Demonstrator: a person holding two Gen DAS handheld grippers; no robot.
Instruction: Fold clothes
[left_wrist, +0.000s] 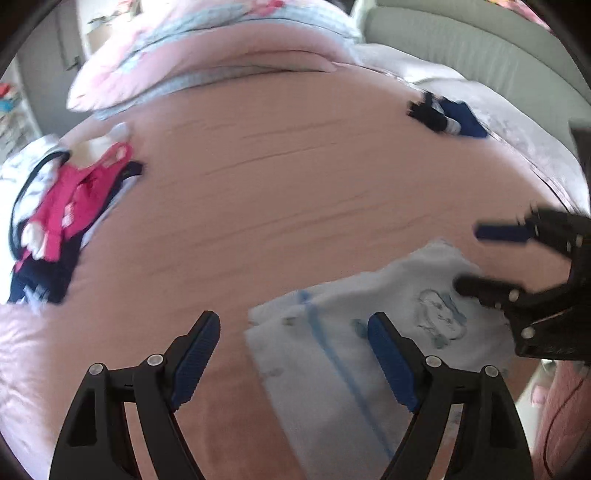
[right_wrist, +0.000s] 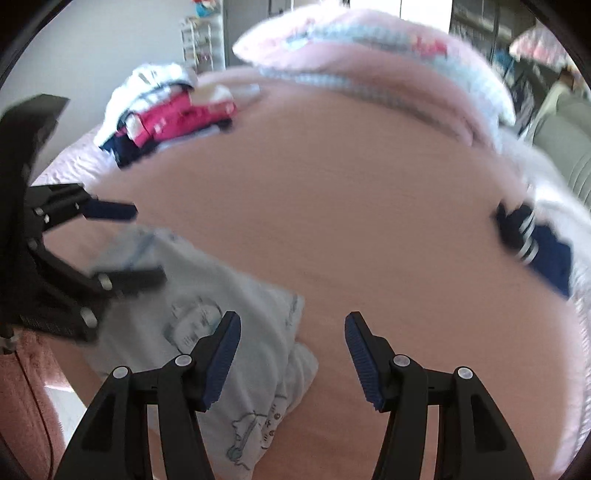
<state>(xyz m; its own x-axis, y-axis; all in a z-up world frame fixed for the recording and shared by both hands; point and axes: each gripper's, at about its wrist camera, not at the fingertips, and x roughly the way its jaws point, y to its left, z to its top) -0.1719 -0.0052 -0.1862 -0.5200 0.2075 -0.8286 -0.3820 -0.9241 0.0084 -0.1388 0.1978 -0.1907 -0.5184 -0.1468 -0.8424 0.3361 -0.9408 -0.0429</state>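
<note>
A pale blue baby garment (left_wrist: 332, 325) with a cartoon print and a blue stripe lies flat on the pink bedspread (left_wrist: 295, 184). My left gripper (left_wrist: 293, 354) hovers open over its left edge, the right finger above the cloth and nothing pinched. My right gripper (left_wrist: 469, 258) shows at the right, open above the garment's far corner. In the right wrist view the right gripper (right_wrist: 293, 350) stands open over the right edge of the garment (right_wrist: 221, 306). The left gripper (right_wrist: 142, 243) is open at the left.
A pile of pink, white and navy clothes (left_wrist: 66, 206) lies at the bed's left side, also seen as the pile (right_wrist: 173, 110). A navy striped garment (right_wrist: 532, 243) lies at the right edge. A pink and blue duvet (left_wrist: 207, 48) is heaped at the back.
</note>
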